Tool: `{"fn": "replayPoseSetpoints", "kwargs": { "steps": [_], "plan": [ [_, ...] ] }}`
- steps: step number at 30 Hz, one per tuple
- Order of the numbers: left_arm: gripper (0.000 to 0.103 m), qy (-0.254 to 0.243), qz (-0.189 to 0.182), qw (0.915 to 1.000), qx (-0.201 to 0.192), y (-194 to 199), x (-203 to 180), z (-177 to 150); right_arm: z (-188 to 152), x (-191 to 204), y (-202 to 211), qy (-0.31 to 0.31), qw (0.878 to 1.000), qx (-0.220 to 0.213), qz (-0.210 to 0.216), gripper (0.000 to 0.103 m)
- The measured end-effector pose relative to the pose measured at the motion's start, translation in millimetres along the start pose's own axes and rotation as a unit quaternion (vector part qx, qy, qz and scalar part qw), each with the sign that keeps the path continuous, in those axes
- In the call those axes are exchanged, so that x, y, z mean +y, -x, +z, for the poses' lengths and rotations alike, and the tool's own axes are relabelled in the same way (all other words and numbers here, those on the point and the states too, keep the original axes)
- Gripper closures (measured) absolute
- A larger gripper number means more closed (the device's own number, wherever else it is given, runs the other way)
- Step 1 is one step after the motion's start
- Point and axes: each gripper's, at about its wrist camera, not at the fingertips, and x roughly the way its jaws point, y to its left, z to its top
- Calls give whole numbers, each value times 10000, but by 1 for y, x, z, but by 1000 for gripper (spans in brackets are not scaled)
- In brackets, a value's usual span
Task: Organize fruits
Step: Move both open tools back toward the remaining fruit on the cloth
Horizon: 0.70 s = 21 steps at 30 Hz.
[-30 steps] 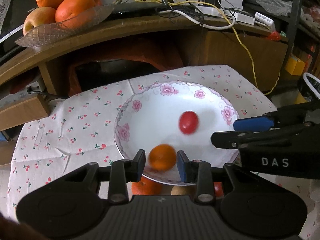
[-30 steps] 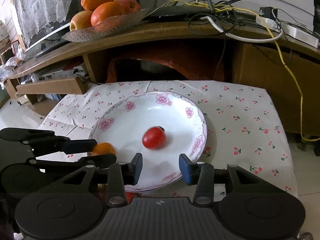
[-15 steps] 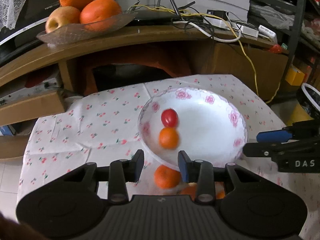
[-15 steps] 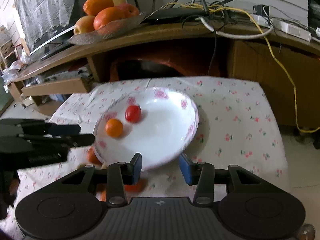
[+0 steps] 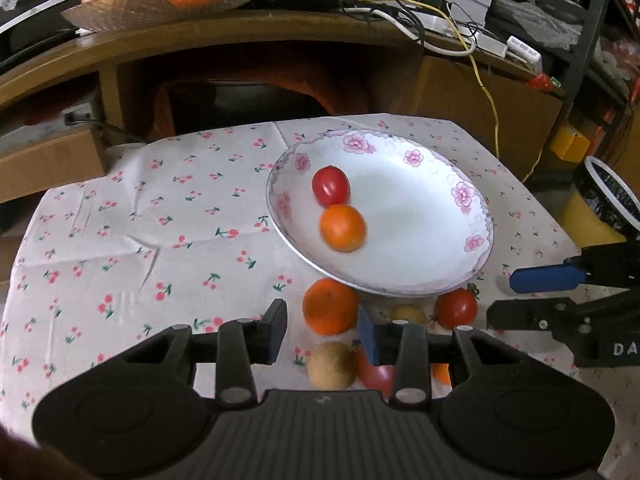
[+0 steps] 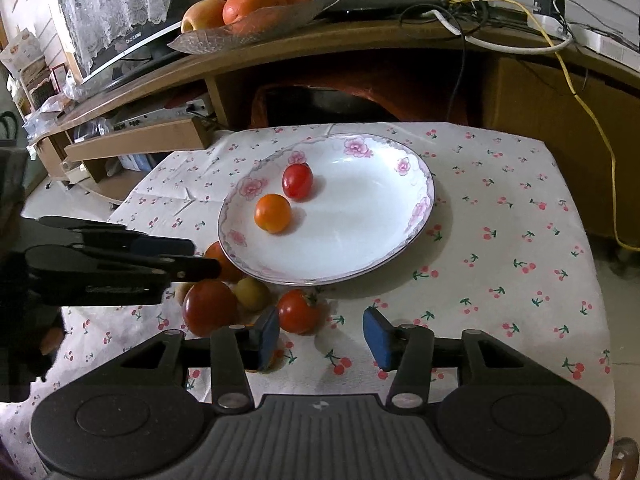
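A white flowered plate (image 5: 416, 240) (image 6: 360, 240) holds a small orange (image 5: 343, 227) (image 6: 273, 213) and a red tomato (image 5: 330, 186) (image 6: 297, 181). In front of it on the cloth lie a larger orange (image 5: 330, 311), a brown round fruit (image 5: 332, 365), a small yellow fruit (image 6: 252, 294) and red tomatoes (image 5: 456, 307) (image 6: 299, 311) (image 6: 209, 307). My left gripper (image 5: 323, 332) is open and empty over the loose fruits; it also shows in the right wrist view (image 6: 192, 256). My right gripper (image 6: 320, 338) is open and empty, right of the loose fruits.
A cherry-print cloth (image 5: 120, 240) covers the low table. Behind it stands a wooden shelf unit (image 6: 360, 40) with a glass dish of oranges and an apple (image 6: 248, 0), cables and a power strip. A bin (image 5: 612, 200) stands at the right.
Both grippers have pulled back from the plate. The small orange left my left gripper and rolled to rest beside the tomato. The loose fruits in front of the plate came into view.
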Motion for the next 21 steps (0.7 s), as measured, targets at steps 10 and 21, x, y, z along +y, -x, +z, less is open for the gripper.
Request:
{"fn": "replayPoseSetpoints", "kwargs": {
  "steps": [10, 21],
  "plan": [
    [55, -145, -85, 9999, 34, -12, -2, 5, -5, -3, -5, -76, 9999, 124, -1, 55],
    [67, -212, 12, 9997, 79, 9, -3, -5, -4, -2, -3, -27, 9999, 116, 52, 55]
  ]
}}
